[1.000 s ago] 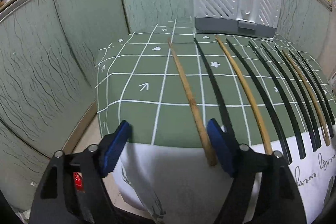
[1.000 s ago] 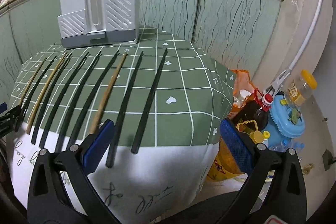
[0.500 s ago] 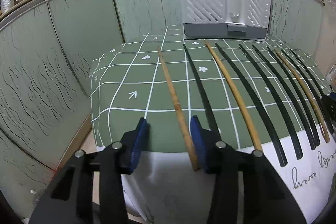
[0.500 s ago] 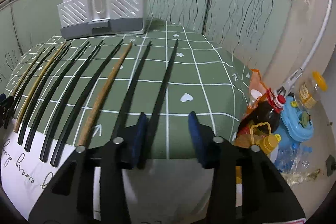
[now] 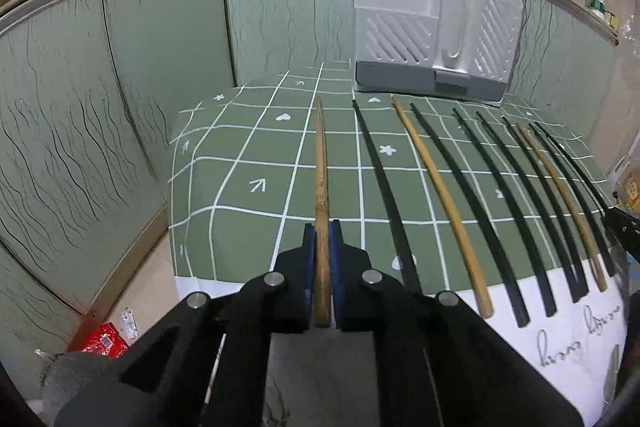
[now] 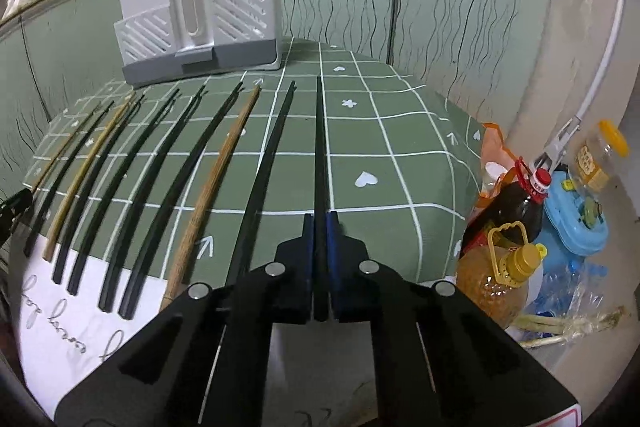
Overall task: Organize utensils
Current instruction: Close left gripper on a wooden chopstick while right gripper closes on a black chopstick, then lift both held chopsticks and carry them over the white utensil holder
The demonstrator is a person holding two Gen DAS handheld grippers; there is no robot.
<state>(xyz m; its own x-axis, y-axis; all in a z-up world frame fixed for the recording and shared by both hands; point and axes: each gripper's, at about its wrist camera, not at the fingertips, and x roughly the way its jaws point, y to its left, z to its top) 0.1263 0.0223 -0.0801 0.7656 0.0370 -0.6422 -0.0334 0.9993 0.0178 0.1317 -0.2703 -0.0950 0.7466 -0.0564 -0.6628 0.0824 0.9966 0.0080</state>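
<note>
L gripper (image 5: 322, 255) now clamps the near end of the brown bamboo chopstick (image 5: 320, 163), the one at the L end of the row; half a sec ago its blue pads stood apart either side of that stick, a sec ago wider still. Same w/ R gripper (image 6: 320, 243): now pinched on the near end of the slim black chopstick (image 6: 319, 147) at the R end of the row, where before it was only straddling it. Both sticks look flat on the green grid-pattern cloth (image 5: 256, 163) over the worktop, tips pointing toward the white-and-grey slotted plastic utensil holder (image 5: 432, 39) at the back edge. So my read: grasp done on both sides, lift not begun; next is prob. carrying each stick to the holder.

Between the two held sticks, the rest of the chopsticks lie in a row in front of the holder, mostly black (image 6: 264, 167), a few bamboo (image 6: 218, 179), near ends overhanging the white lettered hem.

Hard to tell: whether the held sticks are off the cloth at all, and the holder's inside (top opening not visible from here). Exact count of sticks unclear, far ones bunch up at the frame edge. Floor R of the holder's side: oil bottles (image 6: 504, 267), partly cut off.
</note>
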